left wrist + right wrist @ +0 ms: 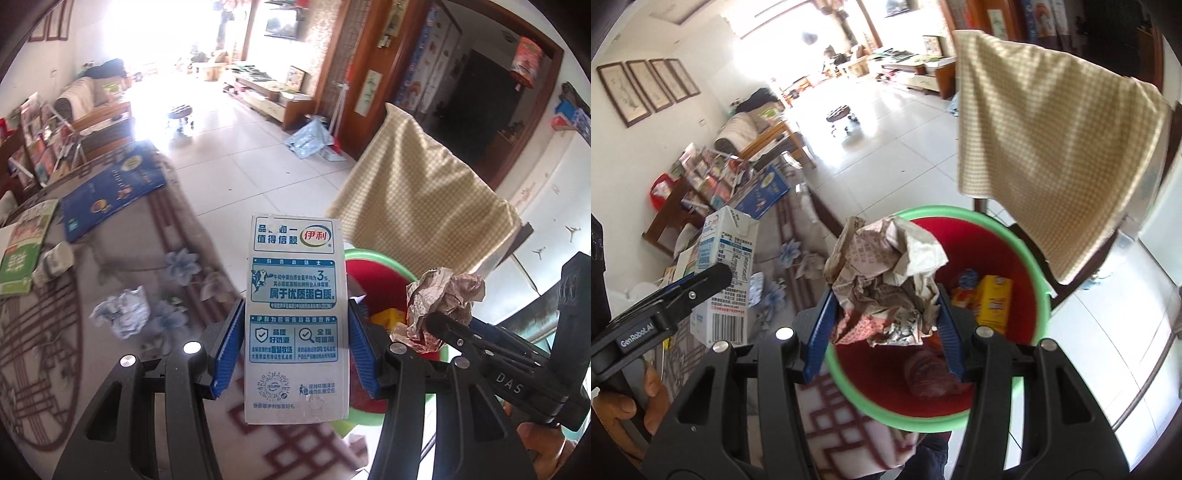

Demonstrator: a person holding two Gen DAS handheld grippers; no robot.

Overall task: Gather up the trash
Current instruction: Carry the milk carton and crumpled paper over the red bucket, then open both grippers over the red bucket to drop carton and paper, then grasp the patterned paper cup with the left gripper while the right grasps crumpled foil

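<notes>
My left gripper (295,332) is shut on a white and blue milk carton (297,314), held upright at the table's edge beside the bin. My right gripper (884,325) is shut on a crumpled paper ball (882,280), hanging over the open mouth of a red bin with a green rim (1004,229). Several pieces of trash lie inside the bin, among them a yellow box (993,299). The left wrist view shows the right gripper and its paper ball (443,299) over the bin (373,258). The right wrist view shows the carton (727,280) at the left.
On the patterned tablecloth (155,236) lie a crumpled bluish paper (122,310), a small white bottle (53,264), a blue book (110,188) and a green booklet (22,254). A chair draped with checked cloth (1045,140) stands behind the bin. Tiled floor (240,147) lies beyond.
</notes>
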